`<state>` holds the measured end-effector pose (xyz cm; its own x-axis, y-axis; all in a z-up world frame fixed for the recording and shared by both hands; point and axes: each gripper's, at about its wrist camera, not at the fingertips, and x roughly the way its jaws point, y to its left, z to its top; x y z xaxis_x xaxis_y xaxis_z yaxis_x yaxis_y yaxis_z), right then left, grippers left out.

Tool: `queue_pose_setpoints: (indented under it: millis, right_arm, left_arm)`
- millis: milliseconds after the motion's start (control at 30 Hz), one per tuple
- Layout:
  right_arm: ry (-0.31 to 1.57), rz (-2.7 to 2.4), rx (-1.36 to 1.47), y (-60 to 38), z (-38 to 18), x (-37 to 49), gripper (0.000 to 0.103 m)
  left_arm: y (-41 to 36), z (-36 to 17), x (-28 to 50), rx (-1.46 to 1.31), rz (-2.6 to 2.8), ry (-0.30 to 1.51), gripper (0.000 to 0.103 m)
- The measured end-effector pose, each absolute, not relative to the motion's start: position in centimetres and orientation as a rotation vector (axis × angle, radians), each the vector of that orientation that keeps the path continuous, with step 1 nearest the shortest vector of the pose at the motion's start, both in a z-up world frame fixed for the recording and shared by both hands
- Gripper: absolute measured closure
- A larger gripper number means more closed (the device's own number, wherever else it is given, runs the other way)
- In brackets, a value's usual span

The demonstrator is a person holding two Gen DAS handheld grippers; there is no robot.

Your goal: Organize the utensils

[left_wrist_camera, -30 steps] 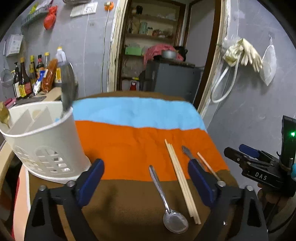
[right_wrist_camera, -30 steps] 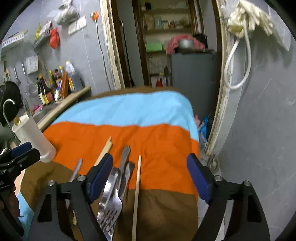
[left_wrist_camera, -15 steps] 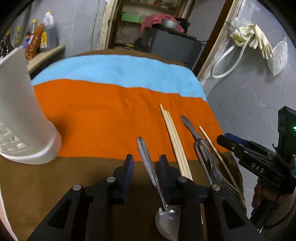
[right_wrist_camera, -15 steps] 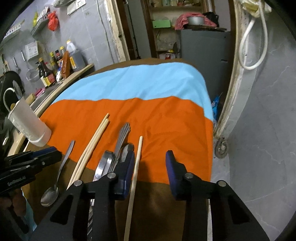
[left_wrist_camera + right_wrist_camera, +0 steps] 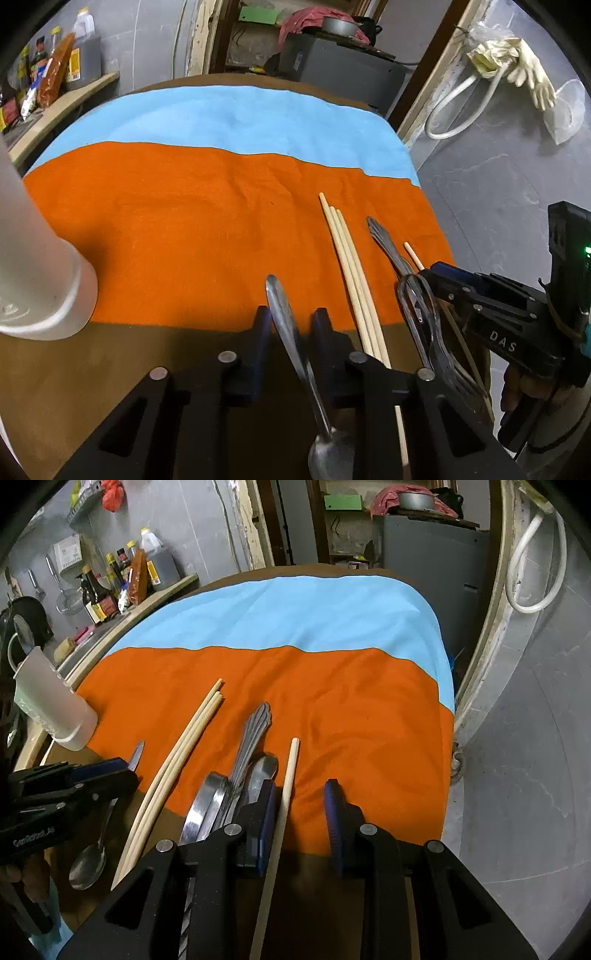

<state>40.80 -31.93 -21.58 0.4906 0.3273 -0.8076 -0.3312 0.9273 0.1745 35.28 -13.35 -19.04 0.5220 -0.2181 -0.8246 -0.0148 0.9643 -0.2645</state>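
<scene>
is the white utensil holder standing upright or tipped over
Upright: the white utensil holder stands on its base on the striped cloth, to the left of the chopsticks.

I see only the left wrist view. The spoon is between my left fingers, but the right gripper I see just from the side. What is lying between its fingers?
Observer: A single chopstick lies between the closing jaws of the right gripper, close to the finger nearer the forks, with a gap on its other side.
Operator: Is the metal pile inside the jaws too?
Observer: No, the forks and spoons lie outside that finger, beside it.
Operator: And the white holder? I see only its base.
Observer: The holder stands upright near the edge of the cloth.
</scene>
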Motion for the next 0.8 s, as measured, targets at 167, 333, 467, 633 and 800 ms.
queue_pose_setpoints:
  millis: [167,333,467,633,800]
  right_arm:
    - [1.018,0.392,-0.022,-31.5,-21.5,41.8,0.079]
    - [1.043,0.368,-0.069,-30.9,-21.5,42.0,0.079]
    - [1.057,0.34,-0.102,-30.2,-21.3,41.9,0.079]
    - [1.086,0.311,-0.053,-30.4,-21.1,42.5,0.079]
    - [1.115,0.32,-0.046,-30.1,-20.8,42.9,0.099]
  left_arm:
    - [-13.4,-19.2,35.9,-0.253,-0.119,1.048,0.089]
    - [-13.5,-19.1,36.2,-0.251,-0.115,1.078,0.089]
    - [-13.4,-19.1,36.1,-0.247,-0.12,1.078,0.089]
    - [-13.5,-19.0,36.3,-0.236,-0.095,1.079,0.091]
    - [-13.2,-18.5,35.8,-0.281,-0.101,1.068,0.1]
